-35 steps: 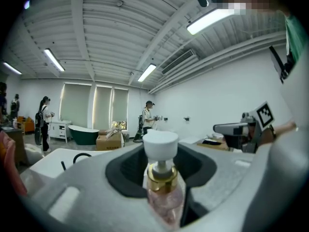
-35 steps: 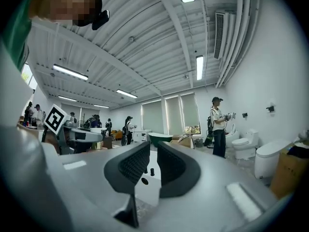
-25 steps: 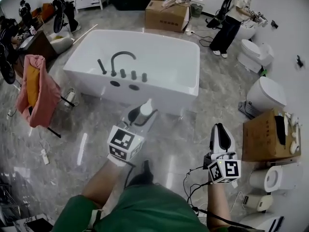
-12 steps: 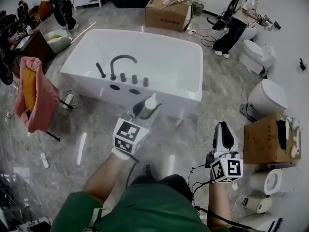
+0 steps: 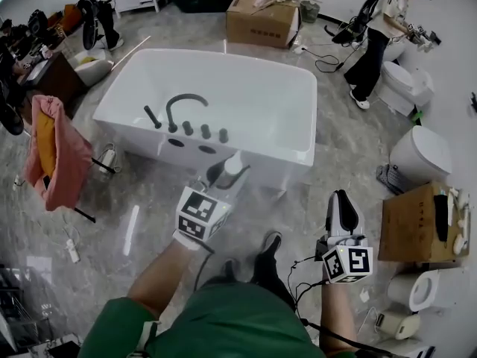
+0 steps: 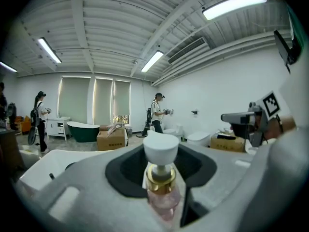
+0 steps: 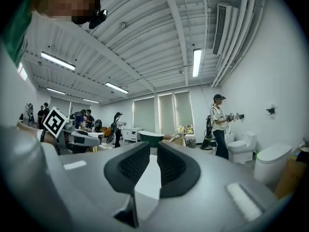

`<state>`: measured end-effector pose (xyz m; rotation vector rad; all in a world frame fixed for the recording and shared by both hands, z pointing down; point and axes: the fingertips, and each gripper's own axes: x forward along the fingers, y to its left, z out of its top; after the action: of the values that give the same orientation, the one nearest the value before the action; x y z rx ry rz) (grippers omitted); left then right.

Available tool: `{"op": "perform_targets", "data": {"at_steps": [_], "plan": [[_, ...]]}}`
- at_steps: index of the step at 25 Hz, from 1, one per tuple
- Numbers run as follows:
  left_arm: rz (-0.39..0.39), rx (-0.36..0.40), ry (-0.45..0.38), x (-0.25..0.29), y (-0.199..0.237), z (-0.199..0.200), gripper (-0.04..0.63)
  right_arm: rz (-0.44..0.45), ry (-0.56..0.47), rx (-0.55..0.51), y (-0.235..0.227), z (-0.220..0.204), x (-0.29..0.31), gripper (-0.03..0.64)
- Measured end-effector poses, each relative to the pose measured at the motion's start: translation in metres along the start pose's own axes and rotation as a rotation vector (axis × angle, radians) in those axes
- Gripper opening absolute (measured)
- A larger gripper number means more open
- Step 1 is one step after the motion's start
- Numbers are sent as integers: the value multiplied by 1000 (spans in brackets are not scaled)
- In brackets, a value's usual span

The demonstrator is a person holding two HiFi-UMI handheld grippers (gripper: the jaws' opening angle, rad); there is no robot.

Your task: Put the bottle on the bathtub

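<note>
Pink see-through bottle [image 6: 161, 180], gold collar and white cap, is clamped in my left tongs [image 5: 223, 176], not yet on the bathtub [image 5: 257, 88].
On the head view I see the left tongs holding the bottle cap-up just in front of the white tub's near rim, a little right of the dark faucet [image 5: 182, 107] and its knobs, above the grey marble floor [image 5: 112, 215]. My right tongs [image 5: 341, 213] hang at the lower right, well apart from the tub, their jaws a narrow gap apart with nothing between them. A cardboard box [image 5: 262, 21] stands beyond the tub.
</note>
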<state>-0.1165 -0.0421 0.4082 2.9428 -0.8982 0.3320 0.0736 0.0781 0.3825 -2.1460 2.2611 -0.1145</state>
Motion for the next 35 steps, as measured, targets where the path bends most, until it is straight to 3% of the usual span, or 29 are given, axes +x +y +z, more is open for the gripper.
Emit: {"op": "perform_targets", "data": {"at_steps": [7,16,25,35], "plan": [[38,-7,43,93,5,2,161,82,20,49,-71,-11,73,31],[147,-19,120,192,22,-13,161,195,63,86,-151,-26,150,31],[195,-31,142,253,37,-30,161,245,84,111,-188,-33,189,31],[167,-24,203,308,62,-66,163,226,130,148,-211,-63,216,31]]}}
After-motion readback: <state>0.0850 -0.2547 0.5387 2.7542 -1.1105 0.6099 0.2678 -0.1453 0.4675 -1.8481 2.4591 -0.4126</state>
